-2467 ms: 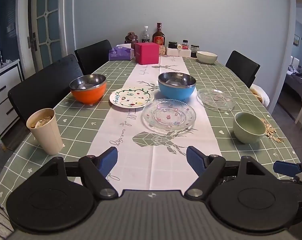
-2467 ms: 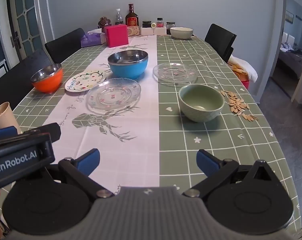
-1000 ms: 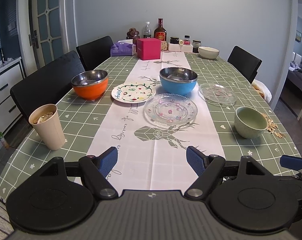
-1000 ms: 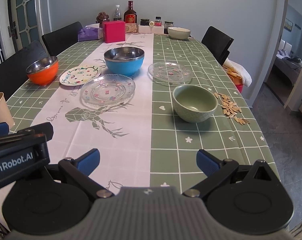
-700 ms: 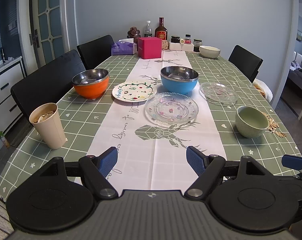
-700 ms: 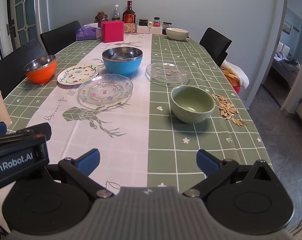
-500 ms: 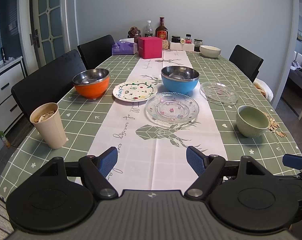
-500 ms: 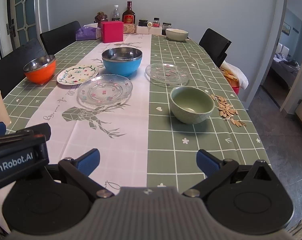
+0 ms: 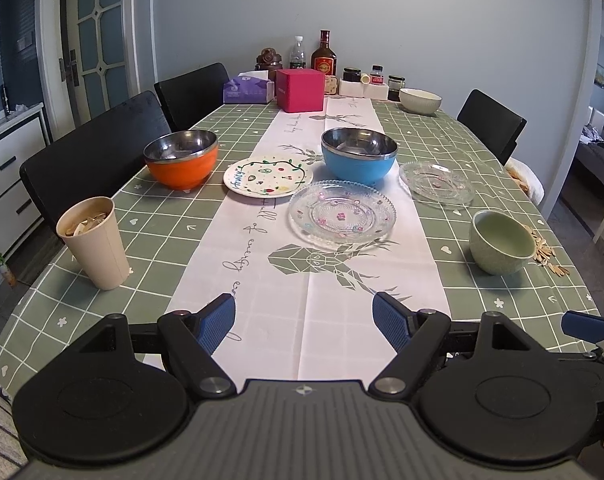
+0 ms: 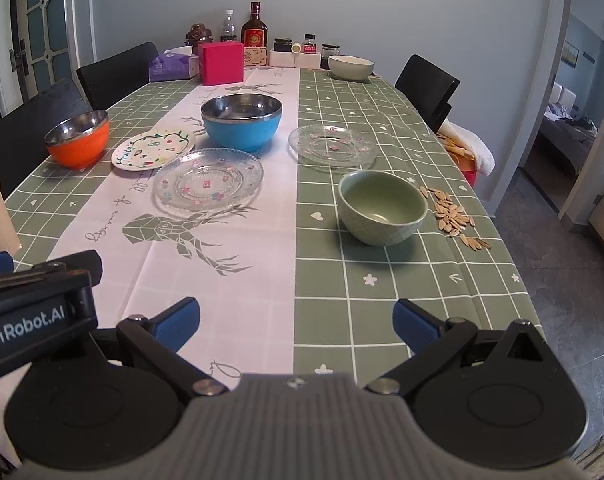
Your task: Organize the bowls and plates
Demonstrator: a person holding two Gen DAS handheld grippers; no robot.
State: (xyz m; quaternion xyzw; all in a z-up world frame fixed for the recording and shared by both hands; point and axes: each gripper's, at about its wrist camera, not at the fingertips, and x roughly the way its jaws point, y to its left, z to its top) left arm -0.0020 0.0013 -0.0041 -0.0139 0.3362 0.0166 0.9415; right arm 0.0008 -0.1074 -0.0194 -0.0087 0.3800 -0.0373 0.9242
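On the long table stand an orange bowl (image 9: pixel 181 159) (image 10: pixel 78 141), a painted white plate (image 9: pixel 268 176) (image 10: pixel 154 149), a blue bowl (image 9: pixel 359 155) (image 10: pixel 241 121), a large glass plate (image 9: pixel 342 213) (image 10: pixel 208 178), a smaller glass plate (image 9: pixel 436 181) (image 10: pixel 331 144) and a pale green bowl (image 9: pixel 501 241) (image 10: pixel 382 207). A white bowl (image 9: pixel 420 101) (image 10: pixel 350 67) sits at the far end. My left gripper (image 9: pixel 304 322) is open over the white runner at the near edge. My right gripper (image 10: pixel 296 322) is open too, short of the green bowl. Both hold nothing.
A beige paper cup (image 9: pixel 93 242) stands near left. Seeds (image 10: pixel 456 216) lie scattered right of the green bowl. A pink box (image 9: pixel 300 90), tissues, bottles and jars crowd the far end. Black chairs (image 9: pixel 96 156) line both sides; a doorway opens at right.
Both grippers have drawn back and risen slightly from the table, so the dishes look farther away and the near edge shows more. Nothing on the table has moved.
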